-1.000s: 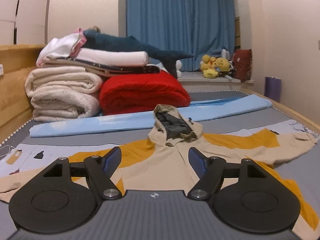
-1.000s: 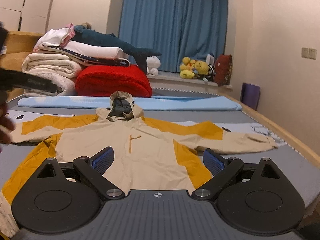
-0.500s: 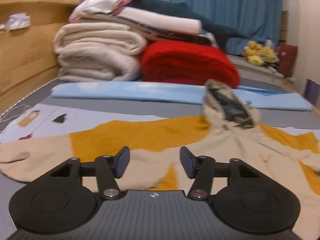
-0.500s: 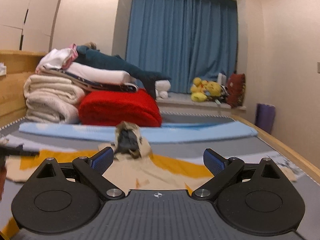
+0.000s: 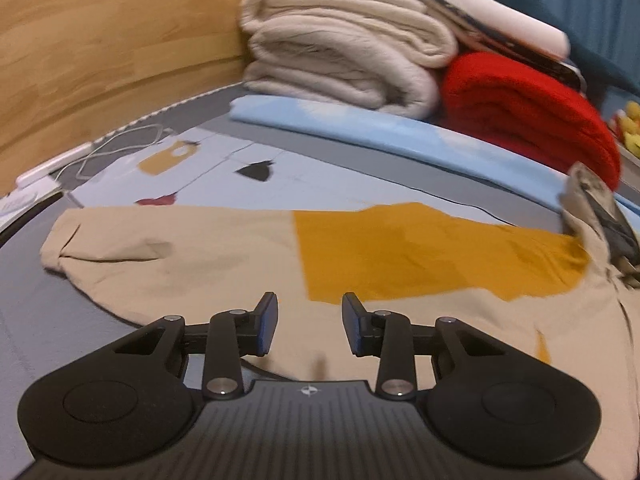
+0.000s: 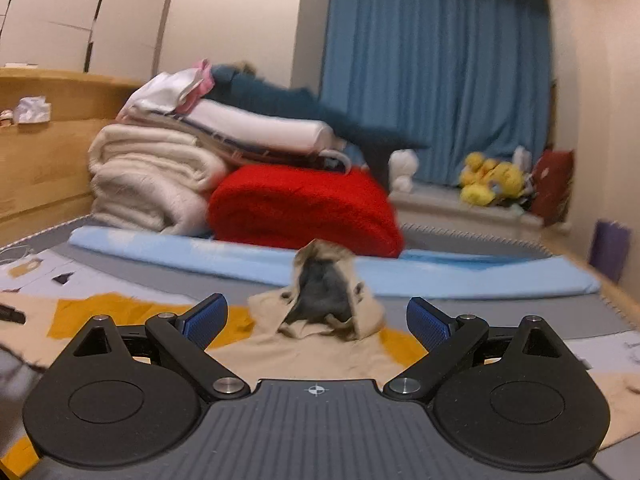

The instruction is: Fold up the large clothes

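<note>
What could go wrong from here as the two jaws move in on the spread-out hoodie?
1. The left gripper is closing above the sleeve with no fabric between its jaws yet; it may shut on nothing or pinch only one layer.
2. The hood stands bunched up, so a fold could trap it crooked.
3. A white cable lies near the cuff and might snag.

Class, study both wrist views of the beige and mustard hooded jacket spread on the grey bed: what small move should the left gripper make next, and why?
Probably lower the left gripper onto the sleeve of the beige and mustard hooded jacket and finish closing. Its jaws are closing with no cloth between them yet, and the sleeve lies flat, unfolded, just ahead.
</note>
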A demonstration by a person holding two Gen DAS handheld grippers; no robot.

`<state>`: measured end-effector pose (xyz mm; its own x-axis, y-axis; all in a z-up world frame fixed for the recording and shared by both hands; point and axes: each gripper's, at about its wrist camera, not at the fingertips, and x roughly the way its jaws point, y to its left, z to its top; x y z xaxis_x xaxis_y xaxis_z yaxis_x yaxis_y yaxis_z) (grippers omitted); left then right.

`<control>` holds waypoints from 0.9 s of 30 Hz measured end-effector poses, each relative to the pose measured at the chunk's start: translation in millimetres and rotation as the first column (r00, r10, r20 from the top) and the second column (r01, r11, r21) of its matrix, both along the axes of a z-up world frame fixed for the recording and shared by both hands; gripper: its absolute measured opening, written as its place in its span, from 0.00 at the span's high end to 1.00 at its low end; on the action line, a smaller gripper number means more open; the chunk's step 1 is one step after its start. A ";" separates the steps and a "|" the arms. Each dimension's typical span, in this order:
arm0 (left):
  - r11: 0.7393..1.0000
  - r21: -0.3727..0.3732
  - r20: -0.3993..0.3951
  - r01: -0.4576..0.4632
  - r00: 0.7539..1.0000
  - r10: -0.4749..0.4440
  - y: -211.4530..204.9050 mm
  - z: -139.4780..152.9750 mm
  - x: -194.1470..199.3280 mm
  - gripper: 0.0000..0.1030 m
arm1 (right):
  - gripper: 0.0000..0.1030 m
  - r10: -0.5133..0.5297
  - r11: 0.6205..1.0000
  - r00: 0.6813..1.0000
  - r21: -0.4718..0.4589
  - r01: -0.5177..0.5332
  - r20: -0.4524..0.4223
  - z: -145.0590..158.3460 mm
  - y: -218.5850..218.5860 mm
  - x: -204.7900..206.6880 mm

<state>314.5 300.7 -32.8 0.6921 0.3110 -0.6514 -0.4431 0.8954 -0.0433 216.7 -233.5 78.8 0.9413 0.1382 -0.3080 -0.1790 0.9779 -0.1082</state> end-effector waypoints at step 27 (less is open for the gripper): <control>0.744 -0.373 -0.061 -0.554 0.815 0.577 197.9 -55.8 -38.8 0.51 | 0.22 0.067 0.998 0.965 0.024 -0.063 -0.254 -64.6 10.1 56.7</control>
